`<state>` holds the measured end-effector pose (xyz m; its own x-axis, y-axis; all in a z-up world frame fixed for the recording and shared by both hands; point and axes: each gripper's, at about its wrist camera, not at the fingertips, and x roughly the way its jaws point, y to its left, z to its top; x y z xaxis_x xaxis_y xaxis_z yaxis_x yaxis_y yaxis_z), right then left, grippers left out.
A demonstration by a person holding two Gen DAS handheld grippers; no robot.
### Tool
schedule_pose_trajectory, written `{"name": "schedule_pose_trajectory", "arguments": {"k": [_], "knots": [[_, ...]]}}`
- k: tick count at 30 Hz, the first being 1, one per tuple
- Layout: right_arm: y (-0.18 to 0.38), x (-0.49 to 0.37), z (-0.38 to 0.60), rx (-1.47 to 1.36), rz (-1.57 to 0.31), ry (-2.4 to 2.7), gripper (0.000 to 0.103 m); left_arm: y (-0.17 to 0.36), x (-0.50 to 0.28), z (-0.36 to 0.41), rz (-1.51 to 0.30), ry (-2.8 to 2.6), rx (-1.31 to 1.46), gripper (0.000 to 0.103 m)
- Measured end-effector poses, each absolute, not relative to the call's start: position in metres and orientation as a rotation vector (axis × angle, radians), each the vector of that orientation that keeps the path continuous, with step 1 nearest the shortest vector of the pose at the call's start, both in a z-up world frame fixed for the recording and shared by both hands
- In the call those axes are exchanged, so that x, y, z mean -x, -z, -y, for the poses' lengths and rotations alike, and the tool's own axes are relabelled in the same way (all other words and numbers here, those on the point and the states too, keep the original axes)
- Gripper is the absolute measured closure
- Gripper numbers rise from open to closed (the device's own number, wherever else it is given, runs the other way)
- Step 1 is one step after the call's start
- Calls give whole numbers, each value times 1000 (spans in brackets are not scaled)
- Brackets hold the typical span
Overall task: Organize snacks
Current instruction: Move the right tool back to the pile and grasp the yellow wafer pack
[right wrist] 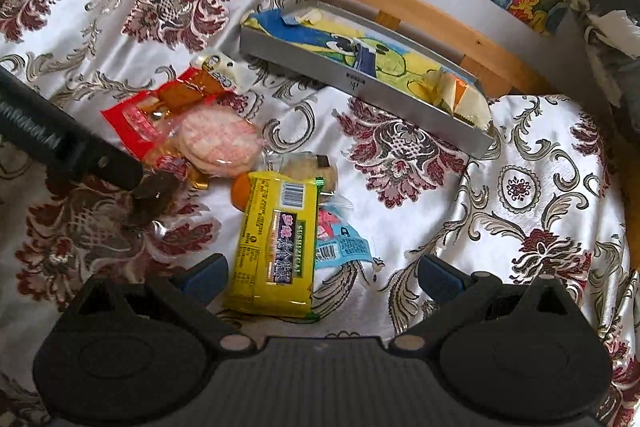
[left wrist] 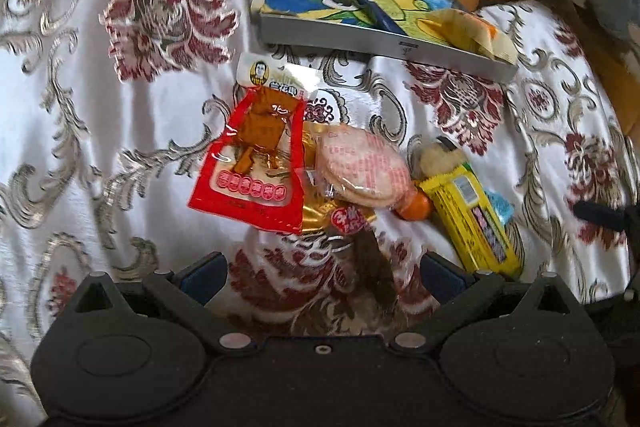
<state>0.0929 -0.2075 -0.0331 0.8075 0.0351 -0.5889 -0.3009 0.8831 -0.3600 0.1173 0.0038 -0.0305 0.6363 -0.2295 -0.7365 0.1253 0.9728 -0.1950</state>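
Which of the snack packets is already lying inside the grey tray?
The pale yellow-orange packet, at one end of the grey tray. All the other snacks, such as the yellow packet and red packet, lie on the cloth.

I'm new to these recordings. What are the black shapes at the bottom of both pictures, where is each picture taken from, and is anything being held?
The black shapes are hand-held two-finger grippers, each carrying its own camera looking along its fingers. One picture comes from the left gripper, the other from the right gripper. Both are open and hold nothing. Below them a patterned cloth carries loose snacks: a red packet, a pink round cake packet and a yellow packet. Behind lies a grey tray with one yellowish packet inside.
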Motion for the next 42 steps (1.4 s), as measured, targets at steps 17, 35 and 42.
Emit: {"name": "schedule_pose_trajectory", "arguments": {"k": [17,35,42], "knots": [[53,-118,192,462,-620,-234,9,58,-156,21,-928,275,98,1],[55,-128,207,244,-718,-307,37,57,-150,17,-922,279,133,58],[55,-123,200,284,-699,-344,50,56,-147,17,-904,285,160,62]]}}
